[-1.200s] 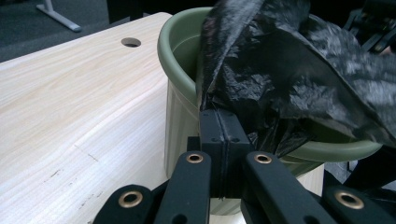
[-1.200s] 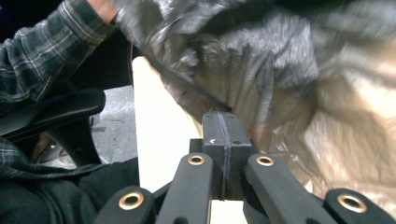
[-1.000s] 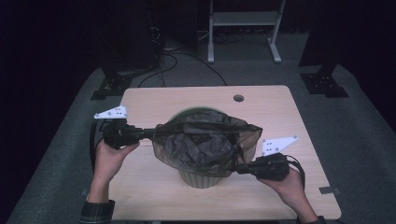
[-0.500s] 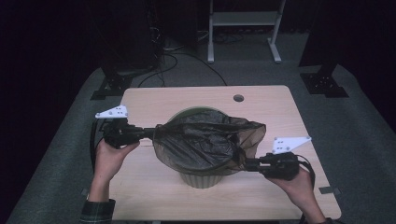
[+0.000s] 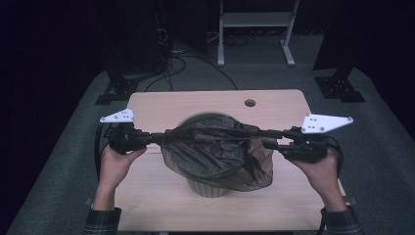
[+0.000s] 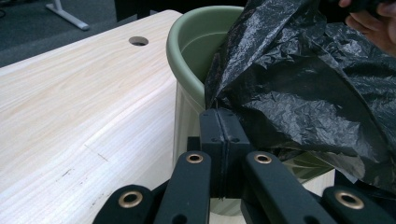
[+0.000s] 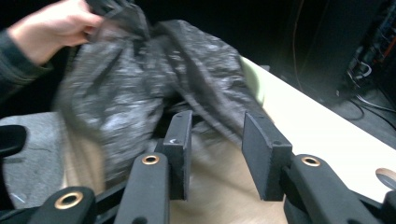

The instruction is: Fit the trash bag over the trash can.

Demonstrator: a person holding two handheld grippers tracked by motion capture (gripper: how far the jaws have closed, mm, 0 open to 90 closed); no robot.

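High view, centre of the frame: your black bin bag (image 5: 215,154) is draped over the green bin (image 5: 211,186), which stands on the wooden table (image 5: 161,105), and the film is stretched between your 2 grippers. The bag's left edge runs straight into the tips of your left gripper (image 5: 159,137) at middle left. Its upper rim reaches toward your right gripper (image 5: 266,138) at middle right.

Left gripper view shows the 2 pads pressed flat together at lower centre, with the bag's (image 6: 299,88) crumpled edge pinched between them just beside the bin's (image 6: 196,51) green rim. Those jaws are closed on the film.

Right gripper view is blurred. Your 2 pads stand apart at lower centre, partly open, and they have just been opening. The bag (image 7: 154,74) hangs beyond and above them, with a fold falling into the gap. Neither pad presses on it. Your left hand (image 7: 51,28) grips the far edge at upper left.
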